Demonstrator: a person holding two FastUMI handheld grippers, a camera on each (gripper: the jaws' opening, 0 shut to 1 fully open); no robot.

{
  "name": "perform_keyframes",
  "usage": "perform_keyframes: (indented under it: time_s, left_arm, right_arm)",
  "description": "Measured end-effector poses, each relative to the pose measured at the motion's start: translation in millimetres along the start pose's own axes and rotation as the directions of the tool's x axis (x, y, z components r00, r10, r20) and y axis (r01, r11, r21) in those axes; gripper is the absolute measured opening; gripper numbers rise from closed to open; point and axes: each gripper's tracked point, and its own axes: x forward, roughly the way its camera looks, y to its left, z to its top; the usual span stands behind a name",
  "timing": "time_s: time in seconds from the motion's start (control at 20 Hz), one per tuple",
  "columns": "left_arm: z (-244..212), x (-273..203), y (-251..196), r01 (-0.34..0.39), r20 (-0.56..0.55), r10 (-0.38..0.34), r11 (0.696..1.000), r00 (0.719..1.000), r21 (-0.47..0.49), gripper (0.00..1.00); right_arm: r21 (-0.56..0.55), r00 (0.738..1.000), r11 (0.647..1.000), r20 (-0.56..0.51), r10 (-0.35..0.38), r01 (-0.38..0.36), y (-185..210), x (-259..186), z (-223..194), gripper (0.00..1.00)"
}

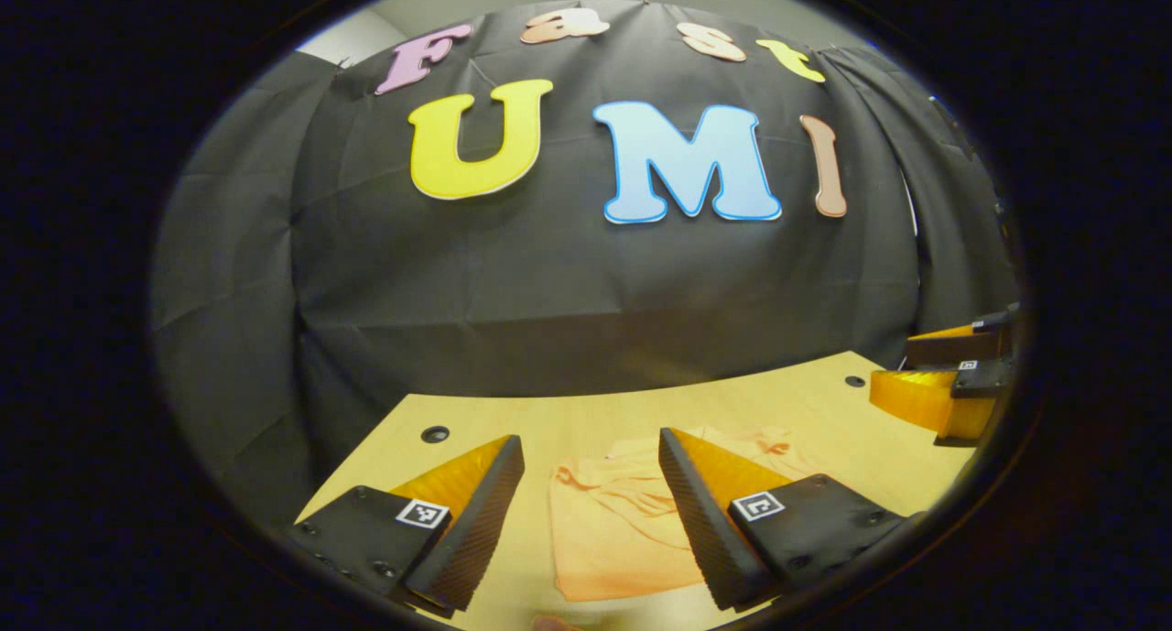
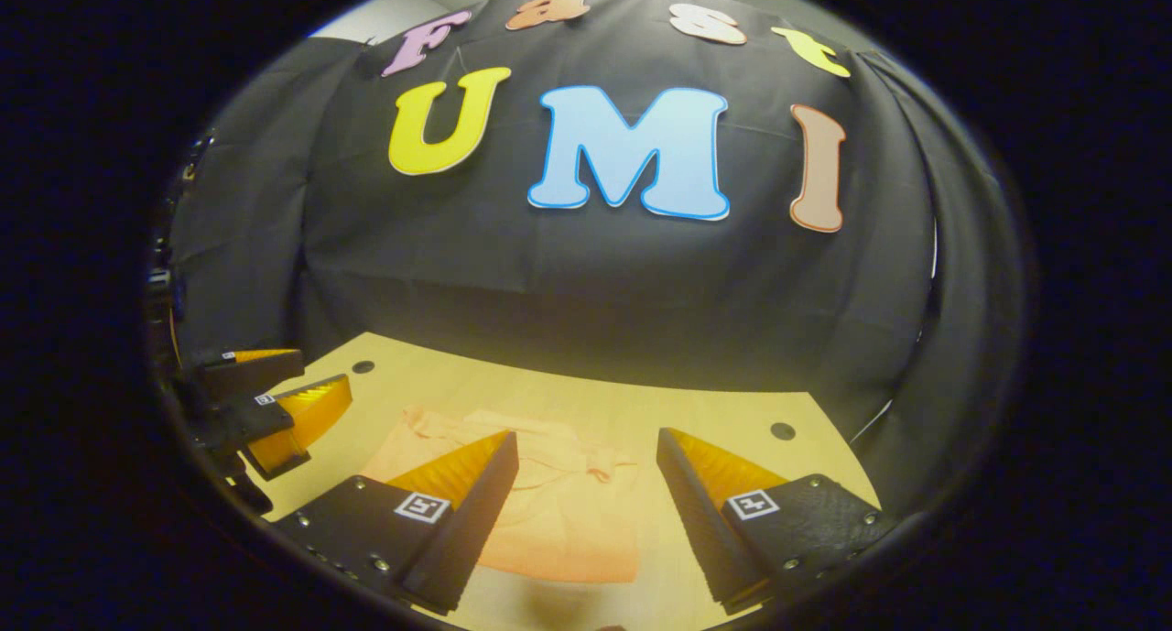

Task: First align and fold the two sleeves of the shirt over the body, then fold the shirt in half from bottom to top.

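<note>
Shirt (image 1: 609, 530) lies as a compact bundle on the tabletop (image 1: 824, 402), looks already folded. Left gripper (image 1: 591, 521) and right gripper (image 2: 586, 512) hang above it, jaws wide open, gripping nothing, probably clearing off so the fold isn't disturbed.

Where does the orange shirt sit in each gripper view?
Left gripper view: the orange shirt lies low and centre on the wooden table, between that hand-held gripper's fingers.
Right gripper view: the shirt lies low, left of centre.
Shared landmark: the table's dark round hole.
</note>
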Motion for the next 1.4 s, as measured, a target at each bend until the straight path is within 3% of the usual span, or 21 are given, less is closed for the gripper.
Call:
perform_keyframes:
  time_s: [0.5,0.9,1.4]
  left_arm:
    - [21.4,-104.3,-30.0,-0.088,0.091,0.090,0.996,0.992,-0.026,1.00]
    - [46.1,-143.6,-45.8,-0.098,0.171,0.100,0.995,0.980,-0.021,0.96]
    - [39.5,-153.2,-45.2,-0.056,0.148,0.060,0.998,0.987,-0.027,1.00]
  right_arm:
    - [0.033,0.990,0.997,0.125,0.061,-0.066,-12.8,-78.9,1.9,0.93]
    - [-0.002,0.983,1.000,0.185,-0.011,0.011,-38.3,-124.5,1.3,0.94]
    - [-0.019,0.981,0.998,0.183,-0.057,0.062,-33.1,-144.4,-10.1,0.94]
